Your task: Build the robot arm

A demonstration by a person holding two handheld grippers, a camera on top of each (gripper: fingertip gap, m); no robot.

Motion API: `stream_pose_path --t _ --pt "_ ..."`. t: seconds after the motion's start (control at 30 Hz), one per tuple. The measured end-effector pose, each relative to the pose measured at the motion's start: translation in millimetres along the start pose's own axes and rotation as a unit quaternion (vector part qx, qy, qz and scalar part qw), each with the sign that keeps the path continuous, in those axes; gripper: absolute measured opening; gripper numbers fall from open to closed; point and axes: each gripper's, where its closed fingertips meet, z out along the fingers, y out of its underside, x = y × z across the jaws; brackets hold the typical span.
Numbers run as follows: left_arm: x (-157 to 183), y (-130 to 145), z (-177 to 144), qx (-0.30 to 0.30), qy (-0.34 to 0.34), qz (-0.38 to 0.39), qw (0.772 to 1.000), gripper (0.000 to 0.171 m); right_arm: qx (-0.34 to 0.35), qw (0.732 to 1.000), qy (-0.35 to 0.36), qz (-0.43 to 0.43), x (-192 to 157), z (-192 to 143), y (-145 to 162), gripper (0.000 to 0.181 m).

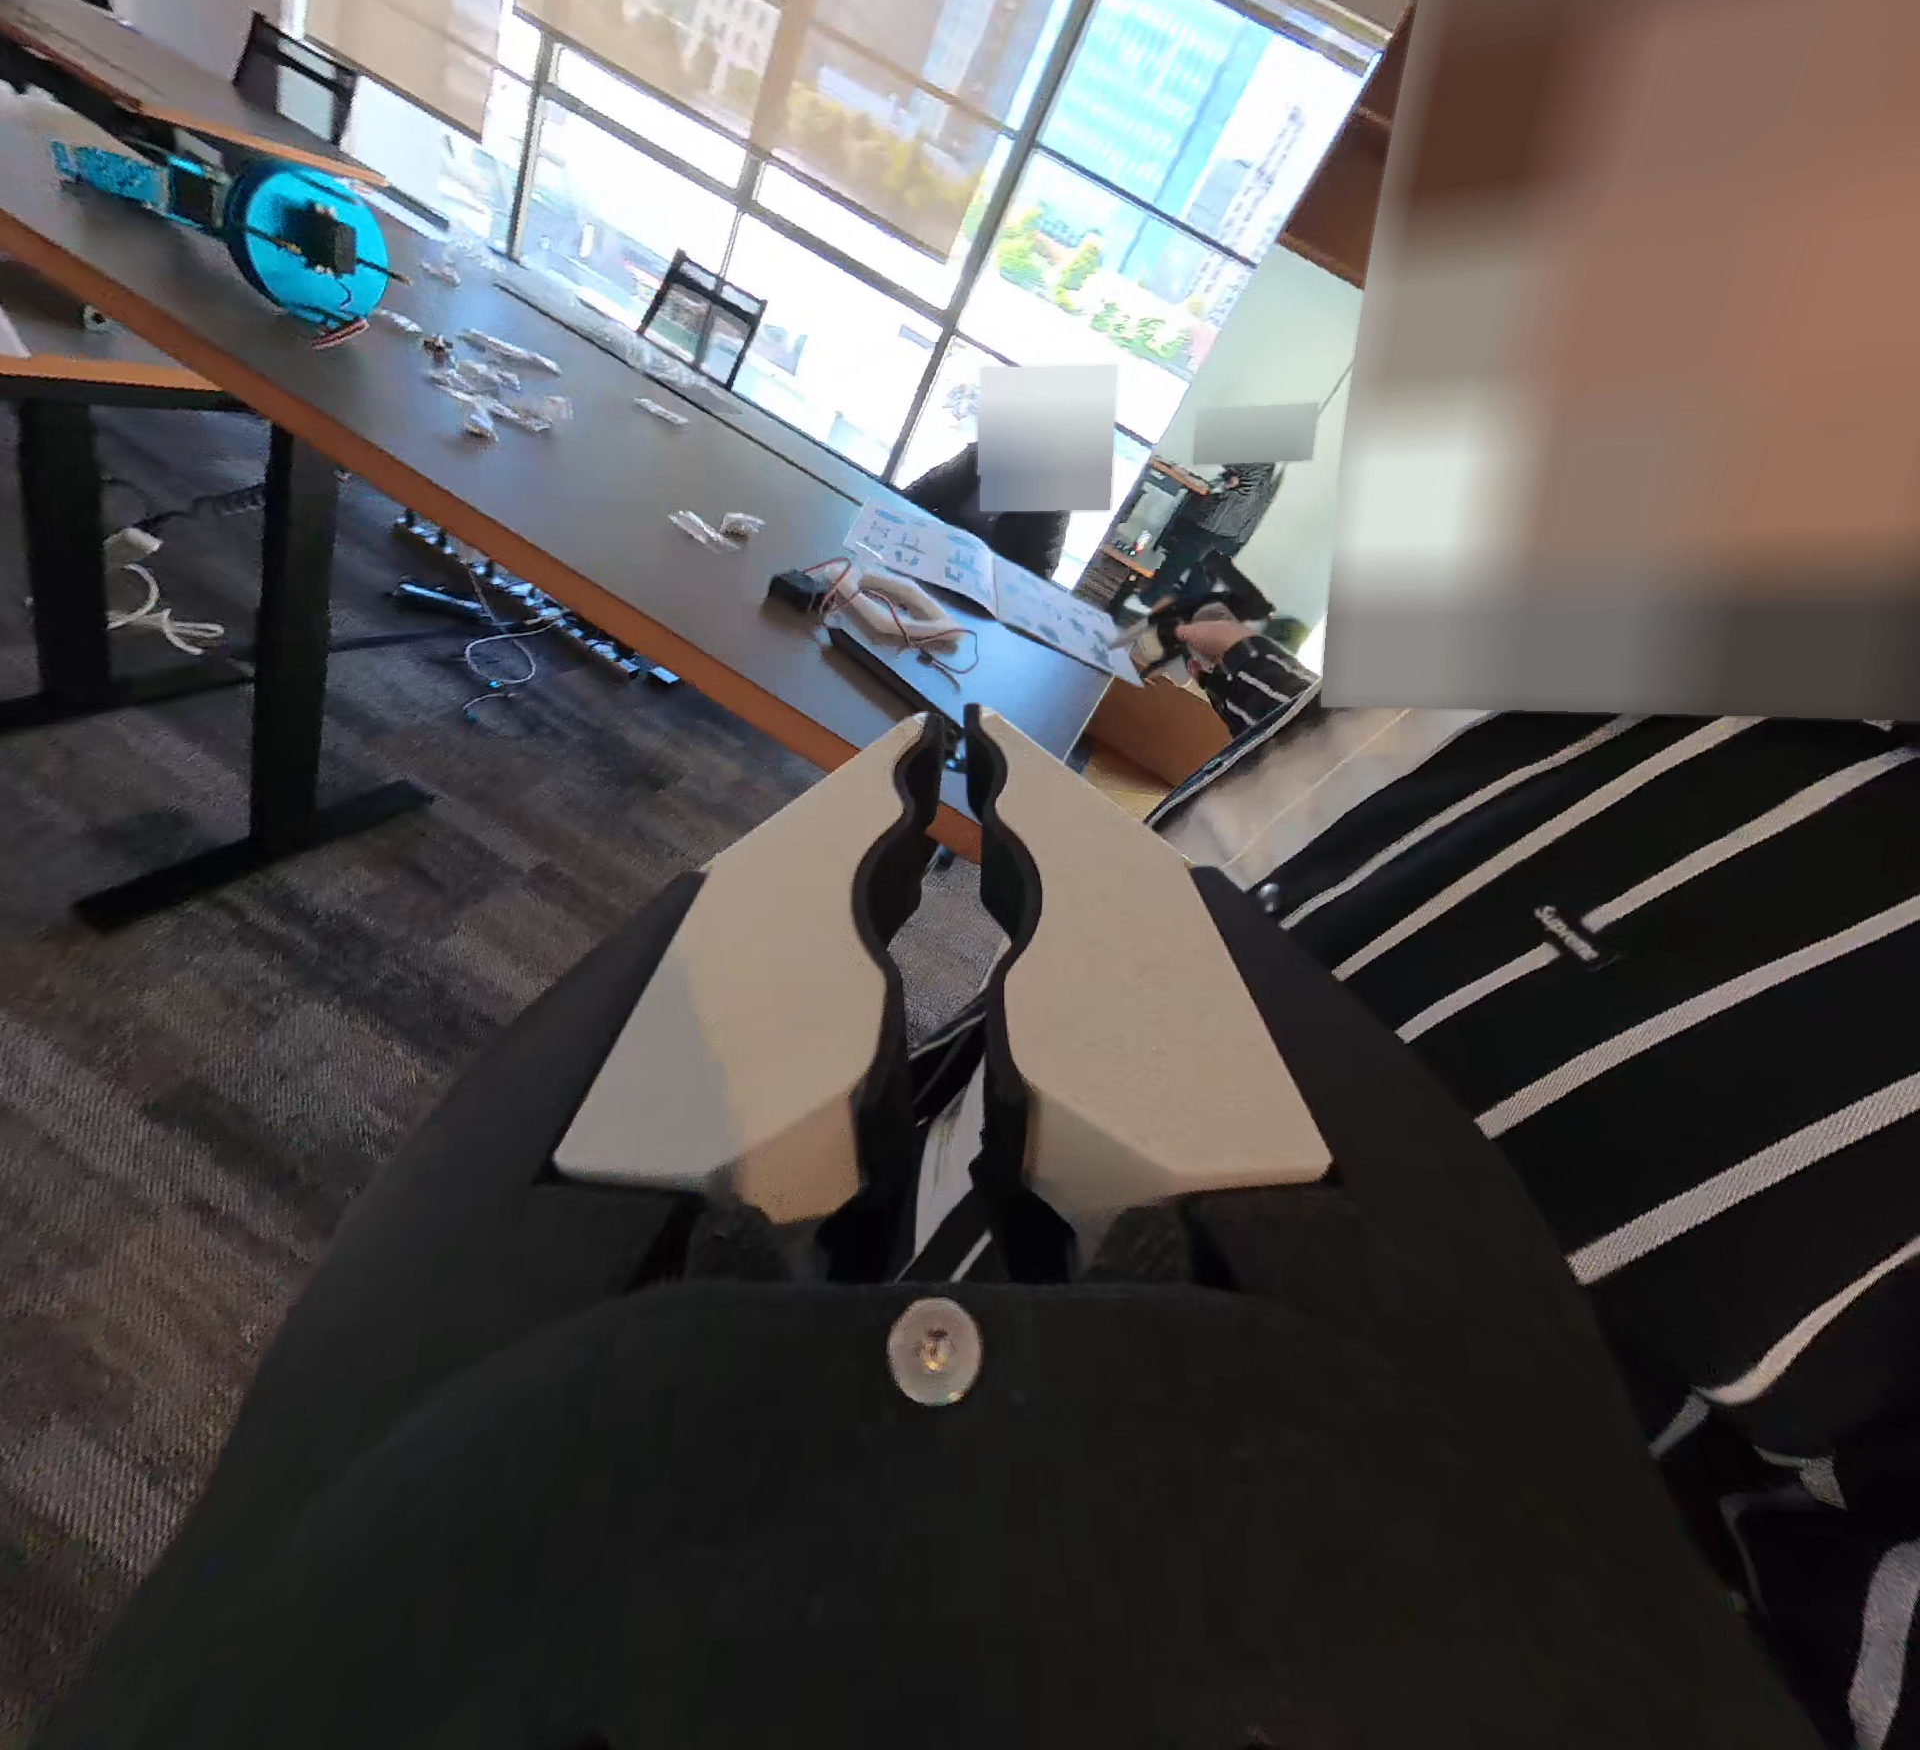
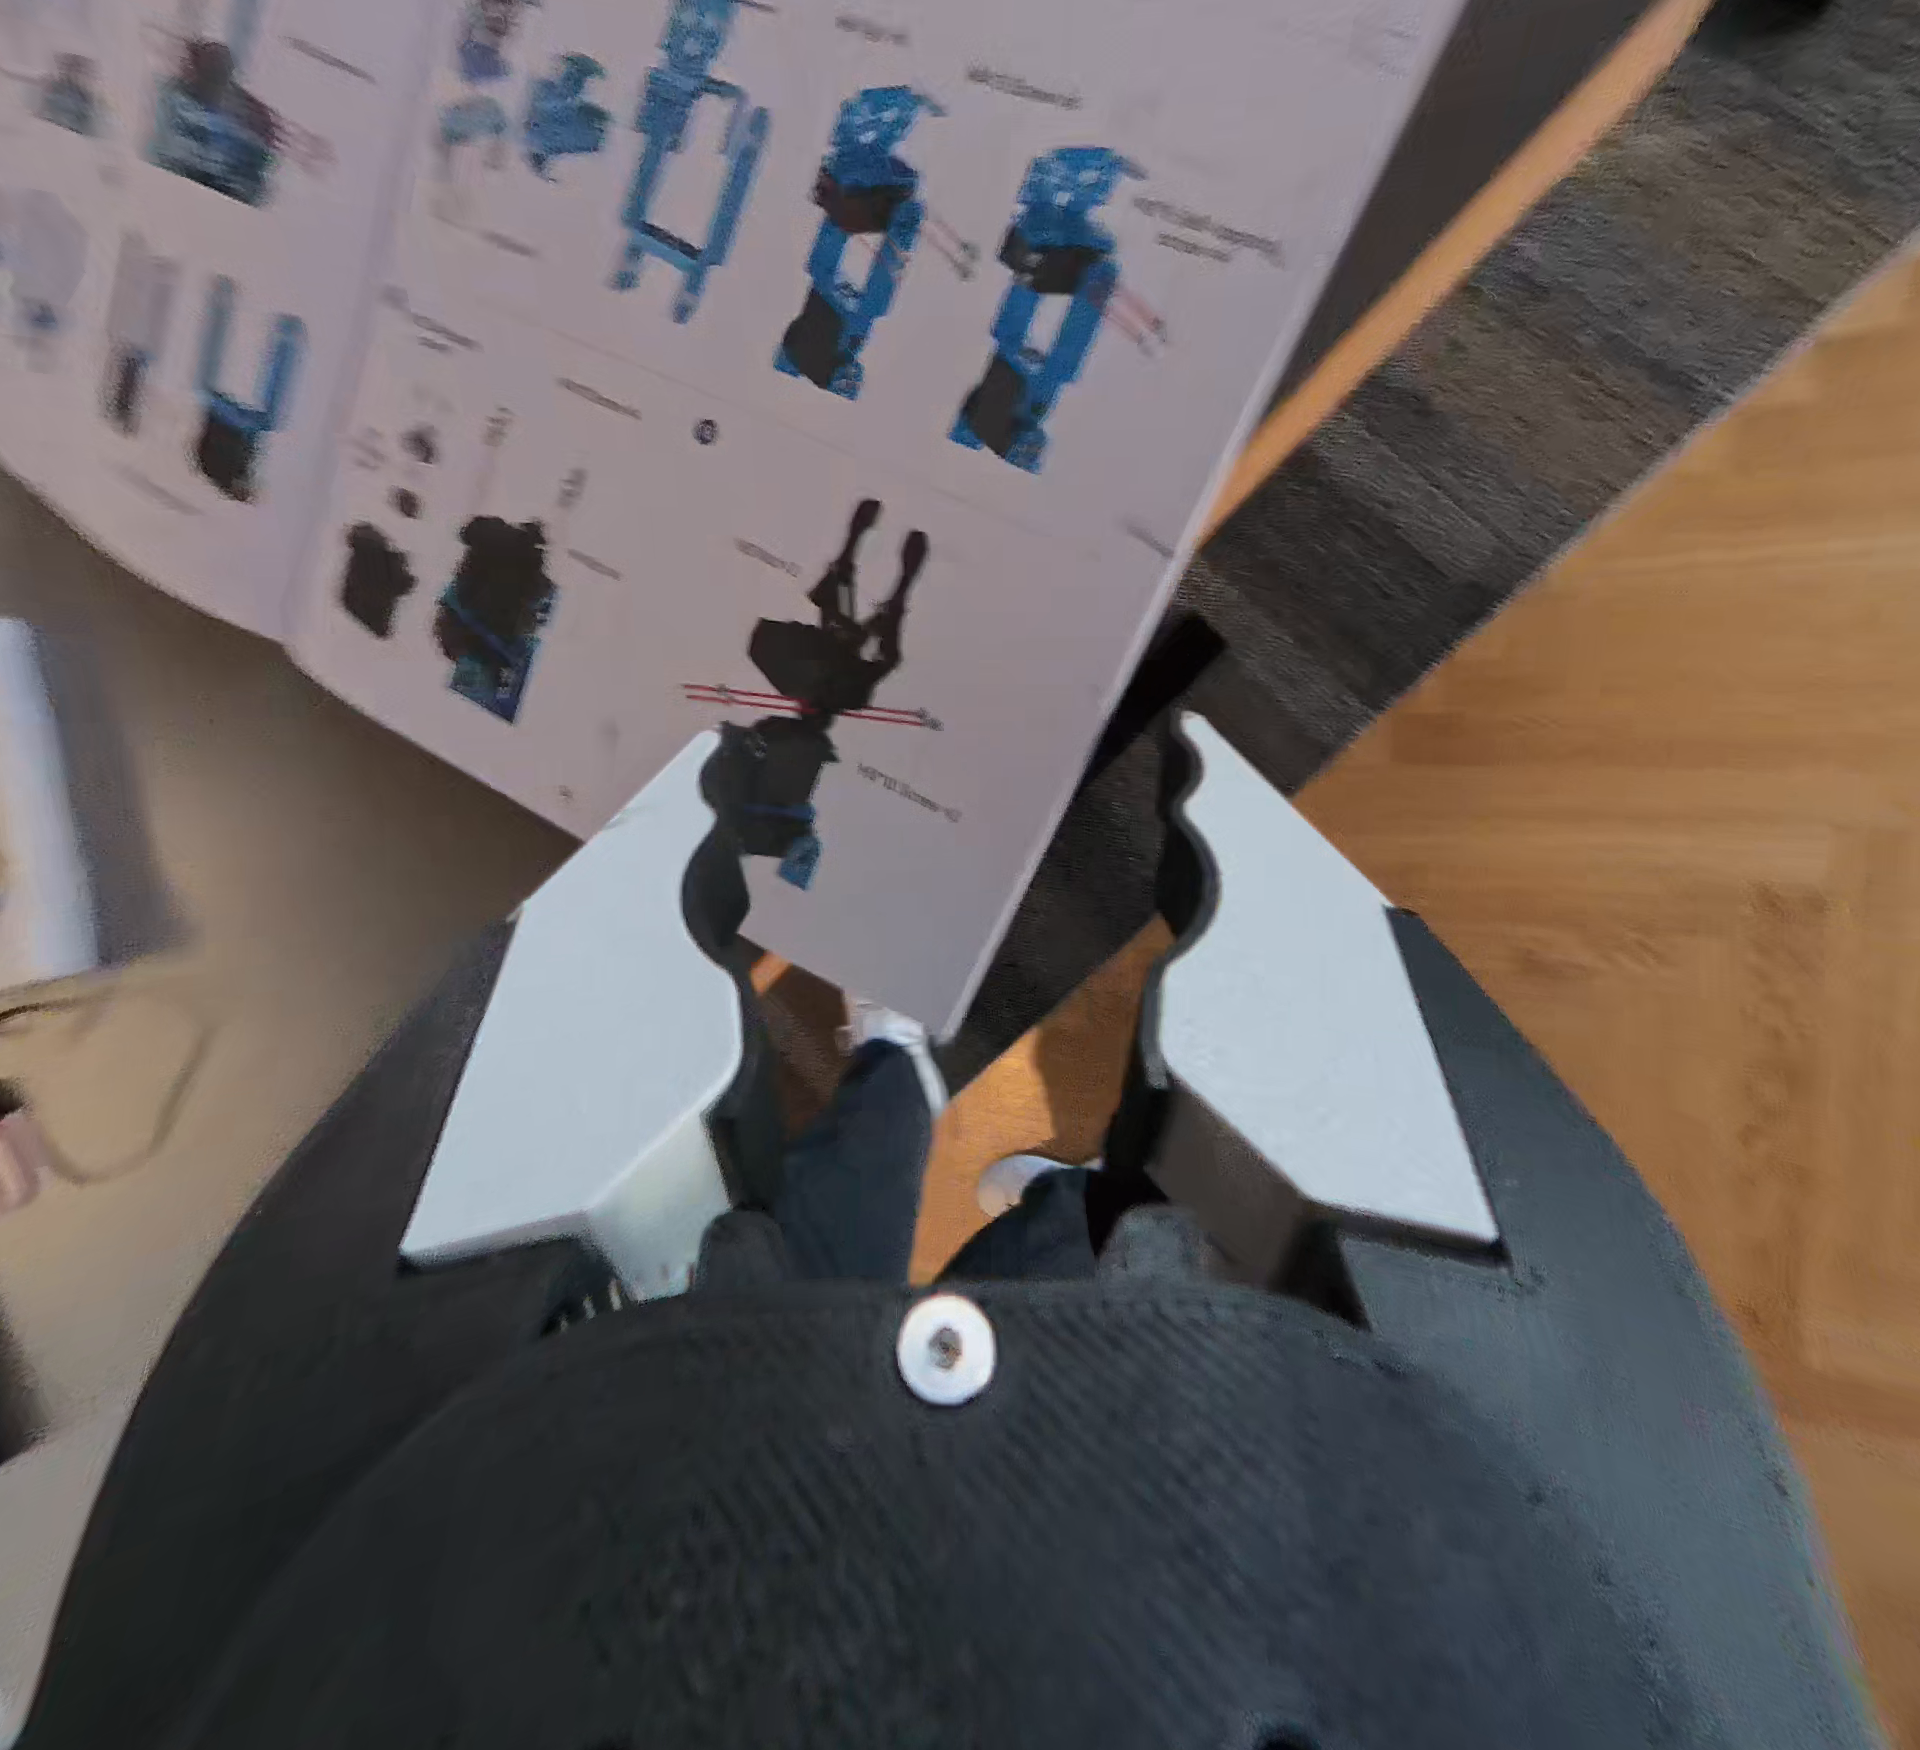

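Tongs status: your left gripper (image 1: pixel 951 729) is raised off the table (image 1: pixel 623 495), jaws nearly closed on nothing. Your right gripper (image 2: pixel 945 744) hangs wide open over the instruction sheet (image 2: pixel 644 266), whose corner at 12 o'clock overhangs the edge. Print there is blurred; the striped top (image 1: pixel 1621 1025) carries a small label.

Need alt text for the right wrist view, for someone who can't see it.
The open right gripper hovers over the corner of an illustrated instruction sheet, which overhangs the edge of a dark table. Carpet and wood floor lie below, and the holder's shoes show between the fingers.
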Motion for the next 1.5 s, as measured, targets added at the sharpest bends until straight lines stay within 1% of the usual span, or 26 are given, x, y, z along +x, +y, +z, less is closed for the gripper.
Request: stream_pose_path --t 0.03,0.1,0.17,0.23,0.27,0.3,0.37,0.4,0.47,0.53,0.63,0.73,0.83,0.87,0.9,0.93,0.97,1.0,1.03,1.1,1.13,1.23,1.3,1.43,1.5 --pt "-14 -9 4 -0.001 0.01 0.001 1.0 0.002 0.005 1.0 0.026 0.005 7 -2 3 0.085" --pt "-40 -26 13 -0.006 0.028 0.005 1.0 0.001 0.032 0.997 0.066 0.026 19 -8 4 0.089" --pt "-71 -43 22 -0.016 0.033 0.01 0.999 0.002 0.075 0.992 0.084 0.055 22 -16 5 0.094" --pt "-99 -61 32 -0.024 0.041 0.013 0.999 0.003 0.158 0.981 0.085 0.069 11 -35 -3 0.094" --pt "-112 -69 36 -0.031 0.049 0.019 0.998 0.003 0.214 0.971 0.09 0.061 2 -51 -14 0.094" --pt "-127 -75 41 -0.036 0.05 0.03 0.998 0.003 0.278 0.955 0.098 0.041 -12 -70 -27 0.091" --pt "-165 -90 51 -0.03 0.041 0.052 0.997 0.003 0.388 0.915 0.111 -0.019 -54 -111 -50 0.084" --pt "-186 -100 58 -0.021 0.039 0.057 0.997 0.004 0.416 0.901 0.112 -0.054 -81 -127 -59 0.084" --pt "-226 -117 73 -0.011 0.047 0.053 0.997 0.006 0.433 0.884 0.123 -0.126 -137 -152 -70 0.084" --pt "-265 -133 90 -0.014 0.066 0.05 0.996 0.006 0.44 0.868 0.132 -0.186 -195 -168 -75 0.086" --pt "-327 -157 116 -0.026 0.084 0.067 0.994 0.006 0.442 0.857 0.112 -0.238 -281 -172 -64 0.088" --pt "-384 -171 142 -0.057 0.122 0.072 0.988 0.007 0.439 0.852 0.097 -0.27 -360 -163 -39 0.09" --pt "-440 -177 160 -0.105 0.158 0.089 0.978 0.007 0.442 0.847 0.093 -0.281 -426 -157 -9 0.089" --pt "-463 -180 166 -0.126 0.157 0.098 0.975 0.007 0.438 0.851 0.087 -0.277 -444 -152 3 0.079" --pt "-484 -185 174 -0.149 0.156 0.102 0.971 0.007 0.427 0.858 0.082 -0.273 -458 -145 15 0.065" --pt "-500 -192 182 -0.168 0.166 0.102 0.966 0.007 0.405 0.87 0.083 -0.27 -469 -137 26 0.054" --pt "-511 -200 191 -0.181 0.187 0.101 0.96 0.007 0.369 0.885 0.089 -0.269 -474 -126 37 0.05" --pt "-520 -208 202 -0.19 0.21 0.103 0.953 0.007 0.326 0.899 0.106 -0.271 -475 -116 48 0.049" --pt "-528 -216 214 -0.199 0.23 0.108 0.946 0.007 0.287 0.908 0.128 -0.277 -472 -108 58 0.045" --pt "-543 -228 245 -0.212 0.26 0.119 0.935 0.007 0.216 0.92 0.147 -0.291 -465 -91 77 0.026" --pt "-547 -233 262 -0.214 0.275 0.119 0.93 0.007 0.182 0.928 0.15 -0.289 -459 -82 85 0.023" --pt "-539 -246 313 -0.191 0.33 0.108 0.918 0.007 0.083 0.951 0.13 -0.269 -434 -45 106 0.013" --pt "-528 -246 346 -0.175 0.359 0.1 0.911 0.007 0.034 0.955 0.108 -0.275 -417 -19 112 0.008" --pt "-503 -230 405 -0.173 0.384 0.094 0.902 0.007 -0.044 0.933 0.077 -0.349 -380 32 117 0.011" --pt "-489 -218 426 -0.191 0.4 0.092 0.891 0.007 -0.084 0.921 0.079 -0.372 -361 48 116 0.015"
